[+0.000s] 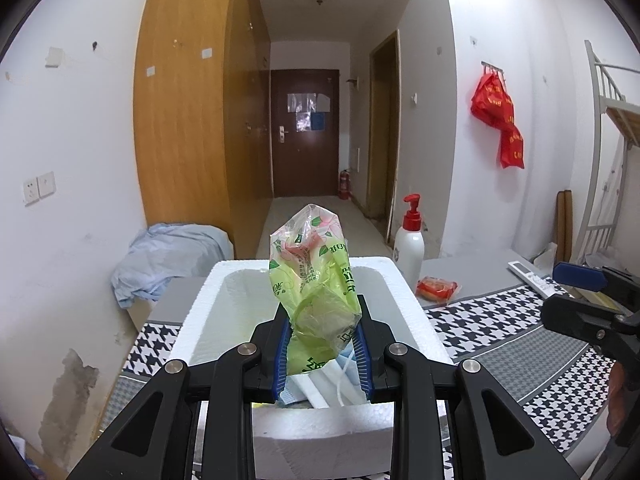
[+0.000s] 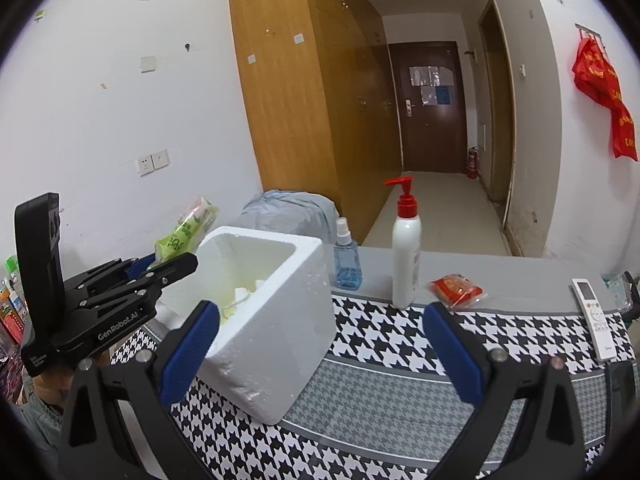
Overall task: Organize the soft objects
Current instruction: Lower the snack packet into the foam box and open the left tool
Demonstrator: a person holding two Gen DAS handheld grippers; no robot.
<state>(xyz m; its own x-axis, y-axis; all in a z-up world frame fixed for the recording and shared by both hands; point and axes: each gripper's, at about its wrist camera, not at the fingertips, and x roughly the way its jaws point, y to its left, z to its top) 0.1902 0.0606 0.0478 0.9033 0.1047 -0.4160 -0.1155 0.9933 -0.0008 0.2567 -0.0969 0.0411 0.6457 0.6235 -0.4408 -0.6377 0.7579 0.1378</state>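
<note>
The left gripper (image 1: 322,344) pinches a crinkly, light green plastic packet (image 1: 316,280) low, above the white foam box (image 1: 404,300); it likely flops, while the right gripper (image 2: 320,348) gapes empty.

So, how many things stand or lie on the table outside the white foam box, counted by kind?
Bottles: 2 (white pump bottle, blue spray bottle)
Red snack packets: 1
Remote controls: 1
Total: 4
</note>
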